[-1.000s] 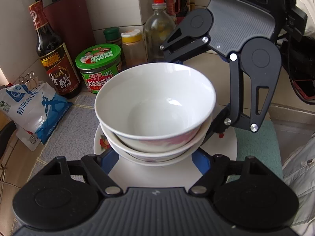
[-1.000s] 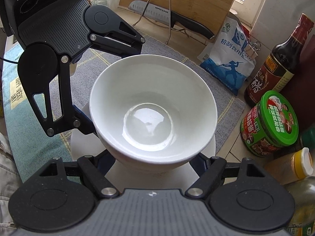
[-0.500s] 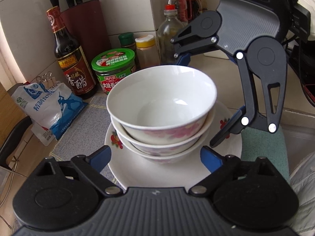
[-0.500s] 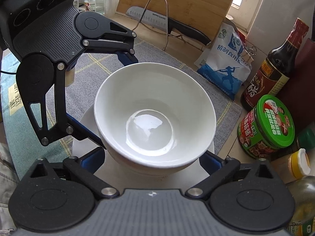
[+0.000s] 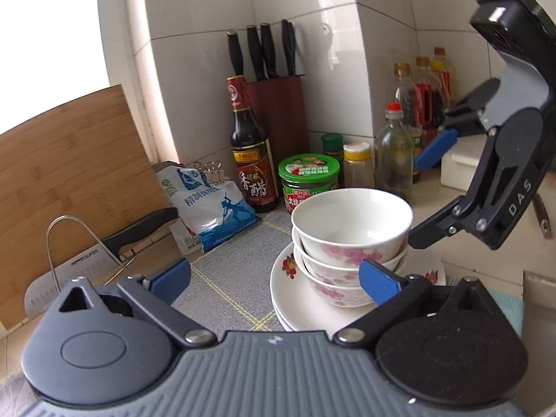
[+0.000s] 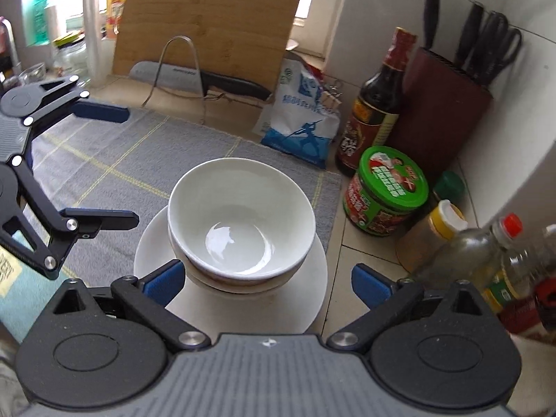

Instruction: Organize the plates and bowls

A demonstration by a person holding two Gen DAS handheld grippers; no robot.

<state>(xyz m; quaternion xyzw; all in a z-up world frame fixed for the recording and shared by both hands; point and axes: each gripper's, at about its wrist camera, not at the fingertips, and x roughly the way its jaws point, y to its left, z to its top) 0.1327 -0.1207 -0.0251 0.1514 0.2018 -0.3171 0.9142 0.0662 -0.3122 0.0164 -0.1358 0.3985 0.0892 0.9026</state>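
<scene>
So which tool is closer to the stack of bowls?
Right, I'd say. The right tool hangs open with the bowls centred just ahead of its fingers. The left tool, jaws opening on nothing, sits off to the side, the bowls by one finger.

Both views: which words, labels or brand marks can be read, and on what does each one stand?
"DAS": on the right gripper, seen from the left wrist.
"香醋": on the vinegar bottle.
"SUPOR": on the cleaver, faint, my best reading.
Salt bag: large characters, blurred, not sure.
Green-lidded jar: label too small to read.
Back bottles: labels unreadable.
</scene>
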